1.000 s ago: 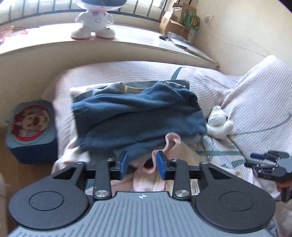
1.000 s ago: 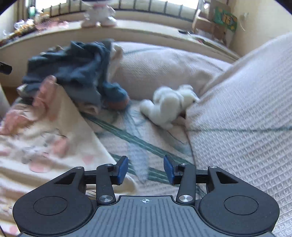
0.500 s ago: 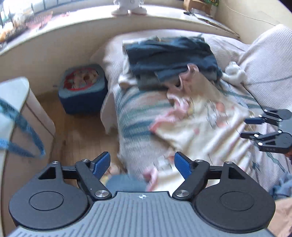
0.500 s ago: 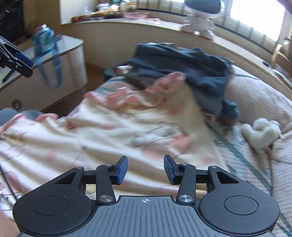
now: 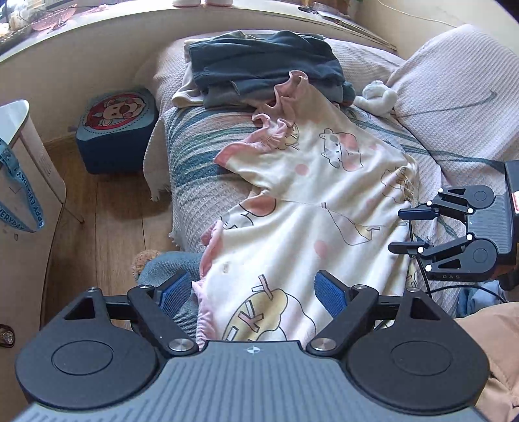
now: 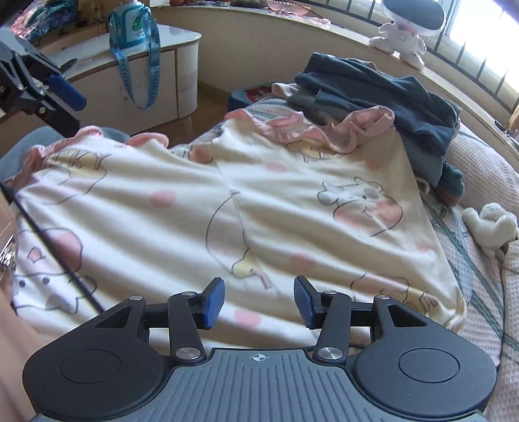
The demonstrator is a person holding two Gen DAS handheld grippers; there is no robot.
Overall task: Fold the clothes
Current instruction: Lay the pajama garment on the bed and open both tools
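Observation:
A cream garment with pink ruffles and cartoon prints (image 5: 311, 201) lies spread along the striped bed; it also shows in the right wrist view (image 6: 227, 201). My left gripper (image 5: 253, 292) is open and empty above its near hem. My right gripper (image 6: 259, 302) is open and empty over its right edge, and it shows in the left wrist view (image 5: 412, 227). A pile of dark blue and grey clothes (image 5: 266, 68) sits at the far end, touching the garment's collar; it also shows in the right wrist view (image 6: 376, 97).
A white plush toy (image 5: 376, 95) lies beside a ribbed pillow (image 5: 454, 97). A blue cartoon stool (image 5: 116, 130) stands on the wood floor left of the bed. A white cabinet (image 6: 155, 84) with a blue lanyard bottle (image 6: 133, 26) stands further left.
My left gripper let go of the pink collar, opened wide and pulled back to the garment's near end. My right gripper swung left from the plush toy to over the spread garment.

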